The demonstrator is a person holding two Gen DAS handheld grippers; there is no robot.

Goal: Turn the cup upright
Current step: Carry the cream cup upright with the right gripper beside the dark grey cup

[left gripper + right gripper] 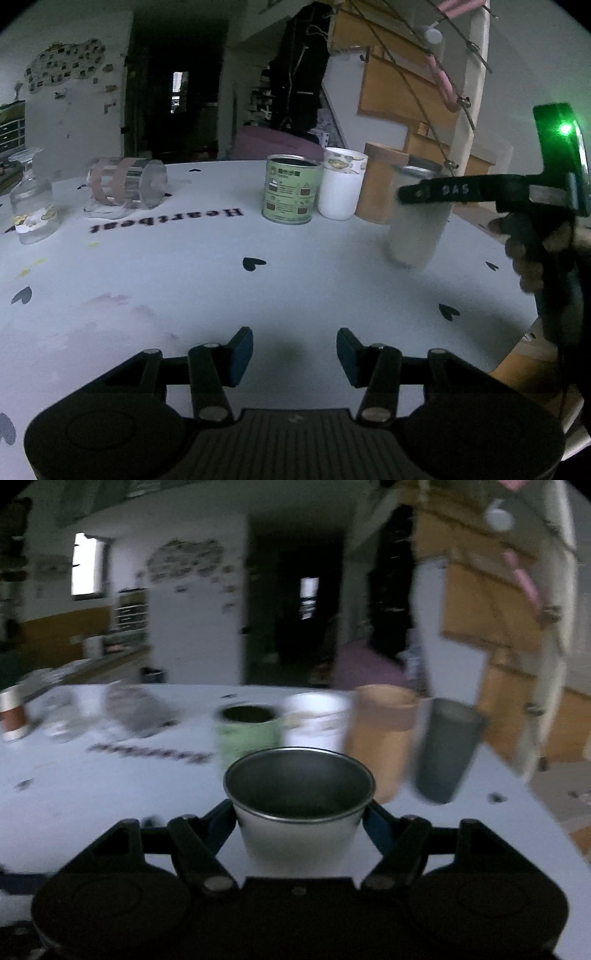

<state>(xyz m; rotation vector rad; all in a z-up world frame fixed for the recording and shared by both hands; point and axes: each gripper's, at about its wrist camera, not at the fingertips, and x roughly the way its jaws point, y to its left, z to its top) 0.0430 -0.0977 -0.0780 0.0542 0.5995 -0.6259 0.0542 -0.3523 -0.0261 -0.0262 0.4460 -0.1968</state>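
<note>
Gripping the metal cup (299, 805) mouth-up, the right gripper (299, 823) is clenching its jaws on both sides, keeping it steady over the counter (92, 805), near the tan cup (380, 738). The left gripper (294, 356) is idling, jaws released and empty.

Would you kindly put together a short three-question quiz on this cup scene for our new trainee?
1. True or false: the left gripper holds a cup.
2. Which way does the mouth of the metal cup in the right gripper face: A) up, B) down, C) sideways?
3. Fill in: the clear striped glass on the table lies on its ____.

Key: 1. False, it is open with nothing between its fingers. 2. A. 3. side.
</note>
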